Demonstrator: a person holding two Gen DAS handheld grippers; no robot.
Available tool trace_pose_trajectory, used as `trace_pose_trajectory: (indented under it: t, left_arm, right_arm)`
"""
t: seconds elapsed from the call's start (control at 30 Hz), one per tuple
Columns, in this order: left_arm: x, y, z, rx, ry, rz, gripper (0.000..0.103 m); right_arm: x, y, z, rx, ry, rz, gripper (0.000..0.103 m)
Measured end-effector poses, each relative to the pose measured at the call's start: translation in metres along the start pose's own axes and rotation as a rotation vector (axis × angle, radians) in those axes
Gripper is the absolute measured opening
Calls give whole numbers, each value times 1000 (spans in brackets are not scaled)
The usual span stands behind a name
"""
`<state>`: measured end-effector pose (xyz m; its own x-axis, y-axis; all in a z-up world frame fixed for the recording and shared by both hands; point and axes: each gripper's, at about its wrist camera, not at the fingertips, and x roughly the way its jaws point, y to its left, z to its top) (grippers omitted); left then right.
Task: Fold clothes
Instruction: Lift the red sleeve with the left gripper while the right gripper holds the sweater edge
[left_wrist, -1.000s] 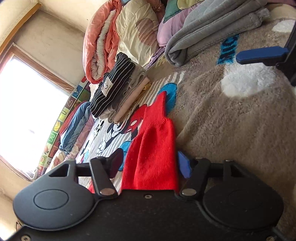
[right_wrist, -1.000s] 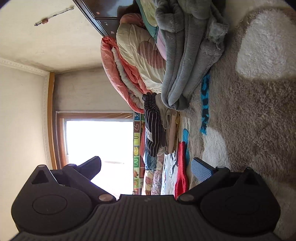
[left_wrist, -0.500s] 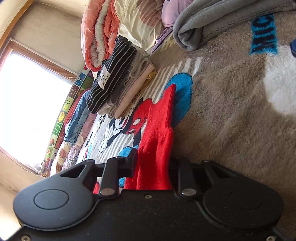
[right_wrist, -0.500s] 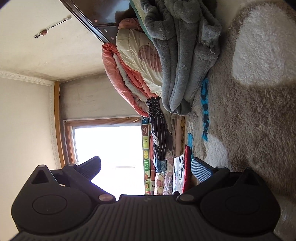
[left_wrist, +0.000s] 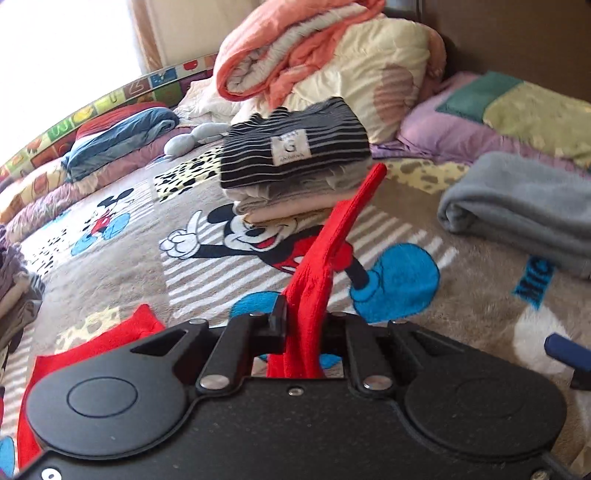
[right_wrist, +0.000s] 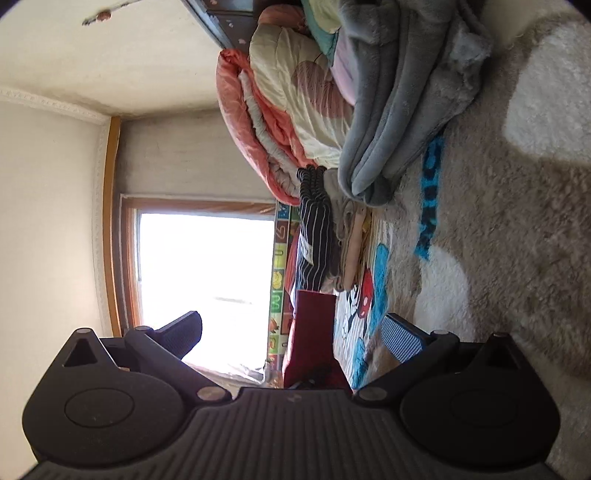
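A red knitted garment (left_wrist: 332, 240) lies on the cartoon-mouse blanket (left_wrist: 129, 240). My left gripper (left_wrist: 304, 317) has its jaws closing, and the pads pinch a sleeve-like strip of the garment between them. That strip rises off the blanket towards the folded stack (left_wrist: 295, 173). The rest of the garment (left_wrist: 92, 350) spreads flat at the lower left. In the right wrist view the red garment (right_wrist: 314, 332) hangs ahead, lifted. My right gripper (right_wrist: 291, 328) stands open near the blanket with nothing between its fingers. Its blue finger (left_wrist: 565, 350) shows at the left wrist view's right edge.
The stack of folded clothes has a black-and-white striped piece on top. Right of the stack is a folded grey blanket (left_wrist: 517, 206); behind it are rolled orange and cream quilts (left_wrist: 314, 66). More bedding (left_wrist: 122, 136) lines the window side, and loose clothes (left_wrist: 14, 295) lie at the far left.
My left gripper closed on the red garment's strip, rose with it and rolled, so its view went from sideways to upright. The right gripper barely moved and stays open.
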<state>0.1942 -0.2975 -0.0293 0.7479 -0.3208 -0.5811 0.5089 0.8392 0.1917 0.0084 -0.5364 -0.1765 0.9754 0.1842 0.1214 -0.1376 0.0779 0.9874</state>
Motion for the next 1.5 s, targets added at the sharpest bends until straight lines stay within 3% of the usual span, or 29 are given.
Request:
trace_pose_trajectory:
  t: [0.1, 0.23, 0.4, 0.5, 0.57, 0.7, 0.97, 1.5]
  left_arm:
    - [-18, 35, 3, -118, -36, -53, 9]
    - [-37, 66, 6, -189, -46, -67, 9]
    - [-52, 93, 7, -192, -48, -68, 9]
    - [-61, 112, 6, -211, -55, -64, 9]
    - [-68, 124, 3, -222, -72, -64, 9]
    - [-84, 141, -7, -228, -132, -68, 9]
    - [-100, 156, -48, -244, -280, -72, 9]
    - [-80, 240, -92, -424, -273, -117, 9]
  right_arm:
    - [14, 27, -20, -178, 101, -12, 103]
    - [40, 69, -74, -496, 278, -43, 102]
    - [60, 106, -156, -841, 452, -121, 99]
    - [64, 115, -207, -972, 529, -193, 97]
    - [71, 117, -235, -1050, 569, -255, 89]
    - [76, 113, -262, -1140, 615, -343, 77]
    - [74, 102, -279, -1234, 656, -409, 77]
    - [92, 100, -336, -1483, 628, -457, 73]
